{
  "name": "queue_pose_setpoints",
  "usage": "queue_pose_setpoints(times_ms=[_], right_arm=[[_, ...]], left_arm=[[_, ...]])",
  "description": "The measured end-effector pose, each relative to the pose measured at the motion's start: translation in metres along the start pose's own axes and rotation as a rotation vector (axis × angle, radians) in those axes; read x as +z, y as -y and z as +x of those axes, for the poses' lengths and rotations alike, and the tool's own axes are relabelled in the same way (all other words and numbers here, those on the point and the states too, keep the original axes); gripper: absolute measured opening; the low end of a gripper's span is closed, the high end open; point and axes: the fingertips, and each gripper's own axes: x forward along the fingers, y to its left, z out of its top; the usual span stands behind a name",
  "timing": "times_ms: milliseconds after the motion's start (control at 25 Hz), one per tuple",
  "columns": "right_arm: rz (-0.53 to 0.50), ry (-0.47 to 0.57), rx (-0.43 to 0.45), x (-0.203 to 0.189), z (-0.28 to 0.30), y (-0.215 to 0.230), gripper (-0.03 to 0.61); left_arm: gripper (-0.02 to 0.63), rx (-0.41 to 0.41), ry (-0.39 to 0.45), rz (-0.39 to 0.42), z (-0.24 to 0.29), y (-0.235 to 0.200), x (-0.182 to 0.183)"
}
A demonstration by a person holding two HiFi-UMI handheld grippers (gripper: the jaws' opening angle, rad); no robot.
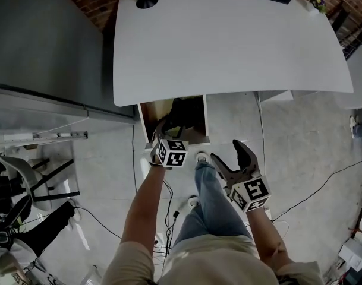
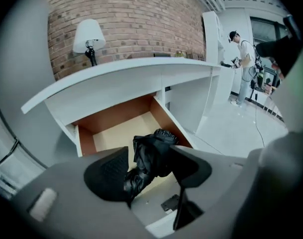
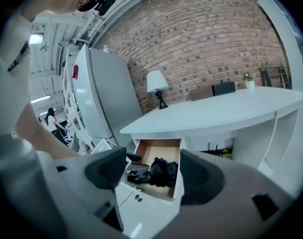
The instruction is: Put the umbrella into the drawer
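The left tool point(image 2: 149, 166) has its jaws standing apart at the front of the drawer point(image 2: 114, 117). The folded black umbrella point(image 3: 160, 172) shows in the gap between them, yet the pads do not seem to press on it, so I judge it let go rather than held. The right tool point(image 1: 230, 159) is likewise spread wide with nothing in it, hanging over the floor point(image 1: 299, 147) on the near side of the drawer and looking in from there. The umbrella lies inside the drawer, crumpled and lengthwise, toward the front, with bare pale wood behind it; nothing else can be made out in there apart from the left tool's own jaws at one end. The main step therefore looks done. What seems left is to draw the left tool clear, and perhaps to push the drawer, which stands pulled out from under the white worktop point(image 1: 228, 46), back in, though the task does not ask for that
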Motion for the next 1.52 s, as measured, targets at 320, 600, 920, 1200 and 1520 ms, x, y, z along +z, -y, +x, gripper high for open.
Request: queue_pose_setpoints(times_ms=[320, 600, 920, 1200, 1520], right_arm=[[-0.066, 0.035, -0.024, 0.007, -0.058, -0.034, 0.197], [-0.121, 0.075, -0.042, 0.014, -0.103, -0.072, 0.108], [-0.184, 0.112, -0.042, 0.015, -0.149, -0.118, 0.021], [-0.263, 0.139, -0.025, 0.020, -0.192, -0.153, 0.003], [-0.318, 0.203, 0.025, 0.029, -0.231, -0.196, 0.003]], left_arm=[[0.113, 0.038, 0.120, -0.109, -0.101, 0.021, 0.005], [0.039, 0.065, 0.242, -0.195, -0.192, 0.036, 0.008], [0.014, 0.093, 0.360, -0.259, -0.294, 0.046, 0.017], [0.013, 0.081, 0.415, -0.325, -0.374, 0.061, 0.010], [0.012, 0.057, 0.480, -0.363, -0.449, 0.082, -0.003]])
